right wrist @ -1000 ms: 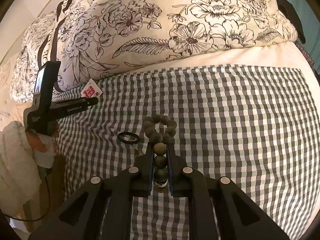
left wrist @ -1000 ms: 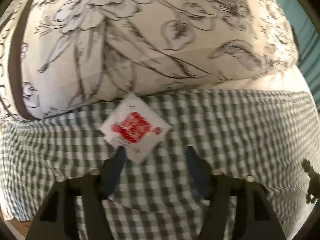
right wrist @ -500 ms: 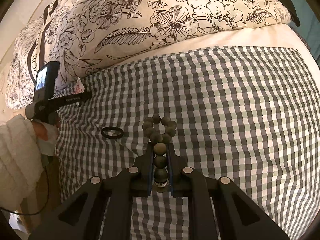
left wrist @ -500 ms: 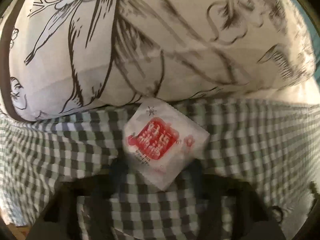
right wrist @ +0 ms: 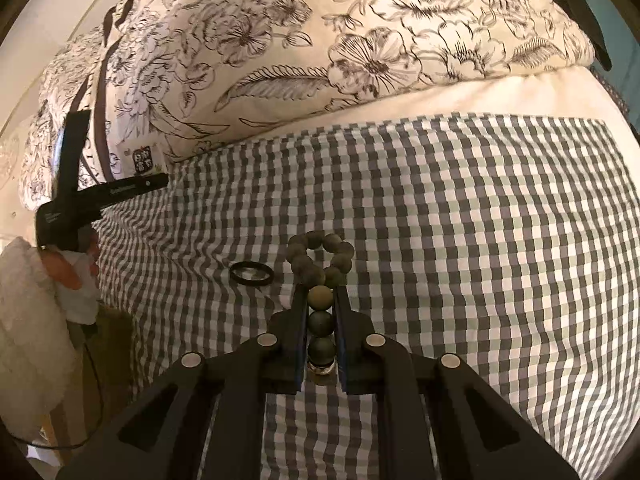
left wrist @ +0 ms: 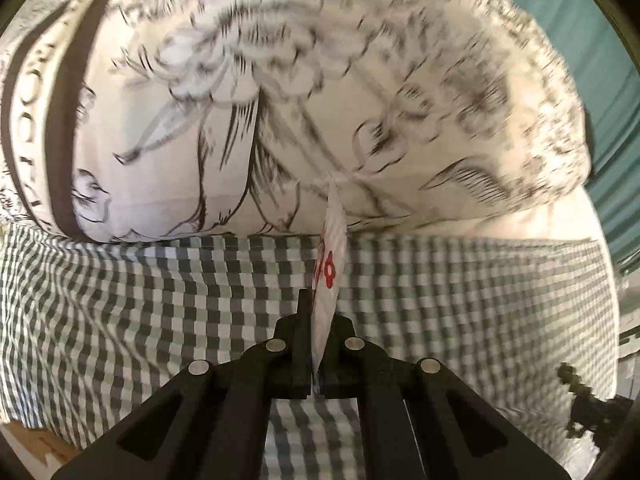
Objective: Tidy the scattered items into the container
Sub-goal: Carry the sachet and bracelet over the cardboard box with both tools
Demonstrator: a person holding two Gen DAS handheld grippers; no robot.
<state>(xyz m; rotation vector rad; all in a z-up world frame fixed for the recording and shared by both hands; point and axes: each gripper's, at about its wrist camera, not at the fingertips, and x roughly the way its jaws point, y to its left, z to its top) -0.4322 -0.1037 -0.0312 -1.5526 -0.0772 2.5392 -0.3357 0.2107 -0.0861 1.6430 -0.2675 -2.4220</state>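
Since the earlier frame the left gripper (left wrist: 318,322) has closed on the white sachet (left wrist: 330,264), now edge-on, its print barely legible. The right gripper (right wrist: 320,312) clamps the bead bracelet (right wrist: 320,260) above the checked cloth (right wrist: 480,240); the black ring (right wrist: 252,273) lies beside it.

Floral pillow (left wrist: 320,92) blocks way straight ahead of left gripper (left wrist: 318,320). Checked cloth (right wrist: 460,240) lies wide open to right of bead bracelet (right wrist: 320,264). Black ring (right wrist: 252,273) sits just left of beads, narrow gap between.
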